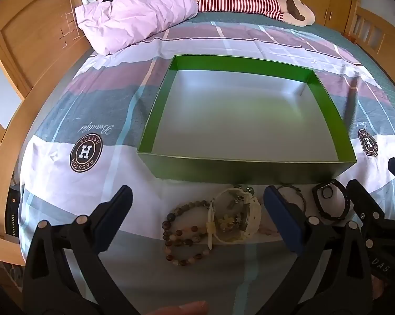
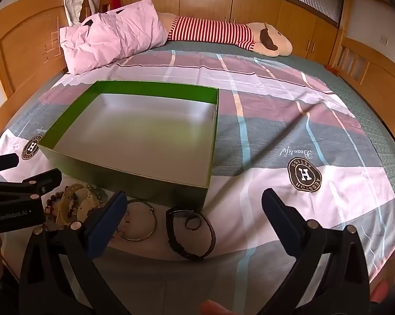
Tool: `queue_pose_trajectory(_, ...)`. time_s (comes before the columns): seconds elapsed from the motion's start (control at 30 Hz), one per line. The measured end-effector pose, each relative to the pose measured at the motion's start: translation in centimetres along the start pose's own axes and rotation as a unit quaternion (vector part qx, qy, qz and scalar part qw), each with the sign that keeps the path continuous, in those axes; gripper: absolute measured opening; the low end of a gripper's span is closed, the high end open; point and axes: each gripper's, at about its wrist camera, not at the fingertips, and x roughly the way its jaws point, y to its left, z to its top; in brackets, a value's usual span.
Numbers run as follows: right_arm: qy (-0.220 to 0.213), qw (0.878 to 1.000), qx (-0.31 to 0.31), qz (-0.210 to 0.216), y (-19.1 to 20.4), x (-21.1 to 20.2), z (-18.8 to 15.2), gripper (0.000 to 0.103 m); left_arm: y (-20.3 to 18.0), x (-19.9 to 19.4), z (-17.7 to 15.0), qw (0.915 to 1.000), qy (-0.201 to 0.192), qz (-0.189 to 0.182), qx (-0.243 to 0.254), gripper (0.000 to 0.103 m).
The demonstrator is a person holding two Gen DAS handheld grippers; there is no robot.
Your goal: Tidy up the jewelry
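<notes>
A green open box [image 1: 247, 169] with a pale bare floor lies on the bed; it also shows in the right wrist view [image 2: 134, 181]. In front of it lie brown bead bracelets [image 1: 183, 225], a cream watch [image 1: 234, 219], a thin metal bangle [image 2: 142, 220] and a black band [image 2: 190, 232]. My left gripper [image 1: 197, 218] is open, hovering over the beads and cream watch. My right gripper [image 2: 194, 220] is open, above the black band. Neither holds anything.
A pink pillow [image 1: 137, 13] and a striped plush toy [image 1: 250, 1] lie at the far end of the bed. Wooden bed frame [image 1: 37, 39] and cabinets surround it. The patterned sheet [image 2: 289, 131] spreads right of the box.
</notes>
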Motion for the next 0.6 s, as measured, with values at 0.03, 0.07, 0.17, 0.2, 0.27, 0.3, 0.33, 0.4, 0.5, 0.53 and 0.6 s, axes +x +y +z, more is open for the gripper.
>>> queue_pose_trajectory(0.03,0.001,1.000,0.000,0.000,0.0,0.0,0.0,0.102,0.0,0.0,0.0,1.0000,0.000,0.000,0.000,0.101)
queue_pose_trajectory(0.07,0.001,1.000,0.000,0.001,0.0,0.0,0.0,0.102,0.0,0.1,0.0,1.0000,0.001,0.001,-0.001,0.101)
queue_pose_trajectory(0.17,0.002,1.000,-0.001,0.001,0.1,0.0,0.0,0.102,-0.4,-0.2,0.1,1.0000,0.002,0.002,-0.001,0.101)
queue_pose_trajectory(0.2,0.002,1.000,-0.001,0.001,0.1,0.0,0.0,0.102,-0.2,-0.2,0.1,1.0000,0.000,-0.001,0.000,0.101)
queue_pose_trajectory(0.27,0.003,1.000,-0.001,0.001,0.1,-0.1,0.0,0.102,-0.1,-0.2,0.0,1.0000,-0.001,-0.001,-0.002,0.101)
queue_pose_trajectory(0.3,0.003,1.000,-0.001,0.001,0.0,0.0,0.0,0.102,-0.2,-0.2,0.0,1.0000,-0.001,-0.001,-0.002,0.101)
queue_pose_trajectory(0.33,0.003,1.000,0.000,0.002,-0.1,0.1,-0.1,0.102,-0.2,-0.2,0.1,1.0000,-0.001,0.000,-0.001,0.101)
queue_pose_trajectory(0.4,0.001,1.000,0.000,0.002,-0.2,0.1,0.0,0.102,-0.3,-0.2,0.1,1.0000,0.001,0.001,-0.001,0.101)
queue_pose_trajectory(0.5,0.002,1.000,0.000,0.003,-0.1,0.0,0.0,0.102,-1.0,-0.3,0.3,1.0000,0.002,0.003,0.001,0.101)
queue_pose_trajectory(0.53,0.002,1.000,0.000,0.003,-0.1,0.0,0.0,0.102,-1.2,-0.3,0.3,1.0000,0.002,0.003,0.001,0.101)
queue_pose_trajectory(0.6,0.002,1.000,0.001,0.003,0.1,-0.2,0.1,0.102,-0.8,-0.2,0.1,1.0000,0.000,0.000,0.004,0.101)
